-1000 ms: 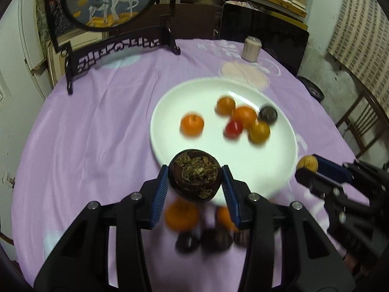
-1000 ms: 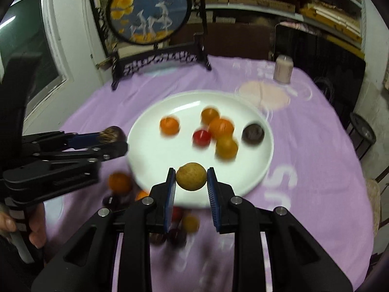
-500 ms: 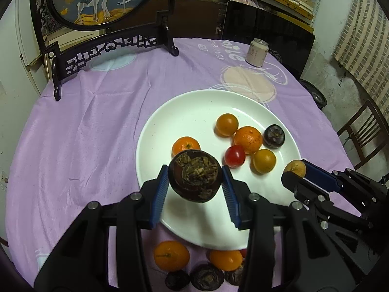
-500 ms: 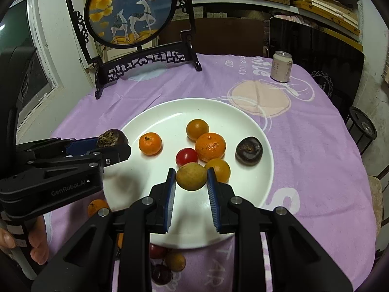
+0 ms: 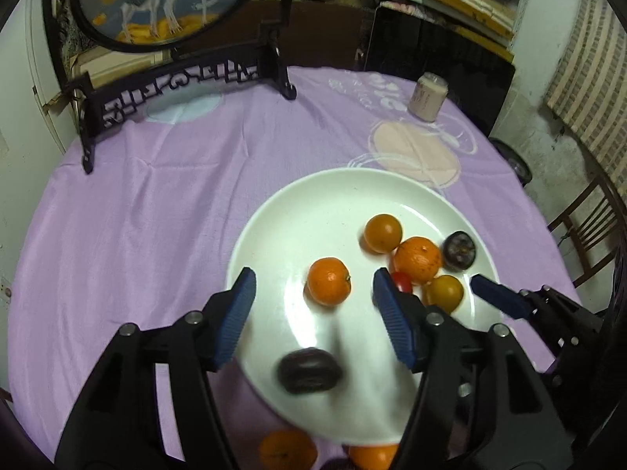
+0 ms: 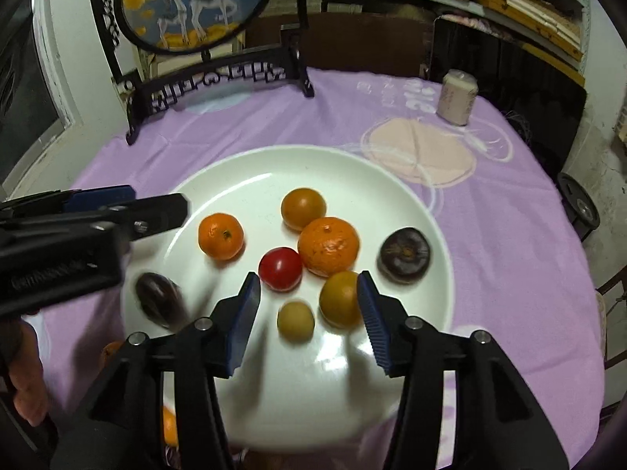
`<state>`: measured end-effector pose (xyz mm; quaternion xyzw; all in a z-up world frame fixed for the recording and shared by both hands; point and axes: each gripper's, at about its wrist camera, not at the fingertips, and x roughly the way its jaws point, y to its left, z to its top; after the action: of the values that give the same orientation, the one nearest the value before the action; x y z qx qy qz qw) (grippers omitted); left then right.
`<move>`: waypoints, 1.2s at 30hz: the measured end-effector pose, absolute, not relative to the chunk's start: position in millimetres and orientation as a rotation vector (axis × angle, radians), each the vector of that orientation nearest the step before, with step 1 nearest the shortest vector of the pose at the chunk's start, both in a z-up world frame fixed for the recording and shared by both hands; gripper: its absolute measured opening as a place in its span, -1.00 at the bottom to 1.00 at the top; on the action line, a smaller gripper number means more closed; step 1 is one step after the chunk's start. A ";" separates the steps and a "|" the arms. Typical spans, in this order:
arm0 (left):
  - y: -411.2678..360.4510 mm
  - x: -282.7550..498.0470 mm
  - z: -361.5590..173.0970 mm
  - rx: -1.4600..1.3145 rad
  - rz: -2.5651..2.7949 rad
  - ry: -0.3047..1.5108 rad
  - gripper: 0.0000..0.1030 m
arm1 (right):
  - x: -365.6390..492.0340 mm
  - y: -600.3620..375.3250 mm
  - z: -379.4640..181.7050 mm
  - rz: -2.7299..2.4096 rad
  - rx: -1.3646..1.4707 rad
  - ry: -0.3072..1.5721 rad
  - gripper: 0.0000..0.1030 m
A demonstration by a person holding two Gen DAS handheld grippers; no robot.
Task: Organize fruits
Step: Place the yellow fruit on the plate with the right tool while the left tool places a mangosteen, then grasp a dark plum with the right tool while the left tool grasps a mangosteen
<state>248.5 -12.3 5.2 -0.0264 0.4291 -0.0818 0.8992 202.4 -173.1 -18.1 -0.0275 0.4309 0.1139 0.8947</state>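
Both grippers hang over a white plate (image 6: 399, 180) on a tabletop covered in purple cloth (image 5: 176, 196). The left gripper (image 5: 313, 293) has its jaws apart and opening, nothing between the pads; a blurred dark fruit (image 5: 309, 370) lies on the plate just below them, near the plate's near rim. The right gripper (image 6: 309, 293) likewise has its jaws apart and opening, and a small yellow fruit (image 6: 296, 321) sits on the plate between the blue pads without either pad touching it. Further in on the plate are a small orange (image 6: 220, 236), a red tomato (image 6: 280, 268), a big orange (image 6: 328, 246), two orange-yellow fruits and another dark one (image 6: 405, 255) near the right rim. More oranges (image 5: 288, 450) lie off the plate on the cloth at the near edge. A can (image 6: 457, 96) and a round painted screen (image 6: 196, 0) stand at the far side
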 end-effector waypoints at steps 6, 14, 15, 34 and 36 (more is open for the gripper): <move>14.1 183.0 34.2 -0.053 -0.167 0.768 0.51 | 136.4 -195.6 5.5 0.295 -0.016 0.861 0.21; 47.9 118.2 0.7 -0.051 -0.116 0.814 0.54 | 75.6 -197.4 -36.7 0.370 -0.023 0.996 0.21; 49.6 114.0 -2.4 -0.048 -0.116 0.823 0.54 | 72.1 -194.5 -40.6 0.385 -0.028 1.005 0.21; 38.9 89.6 -55.5 0.041 -0.155 0.994 0.54 | 93.4 -162.6 -68.2 0.409 -0.081 1.020 -0.49; 37.2 92.0 -58.8 0.046 -0.152 1.006 0.54 | 91.5 -166.5 -64.1 0.405 -0.064 1.025 -0.50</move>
<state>92.0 37.2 -58.8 0.0220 0.4814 -0.0728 0.8732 91.5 -166.5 -64.1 -0.0302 0.4867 0.1923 0.8516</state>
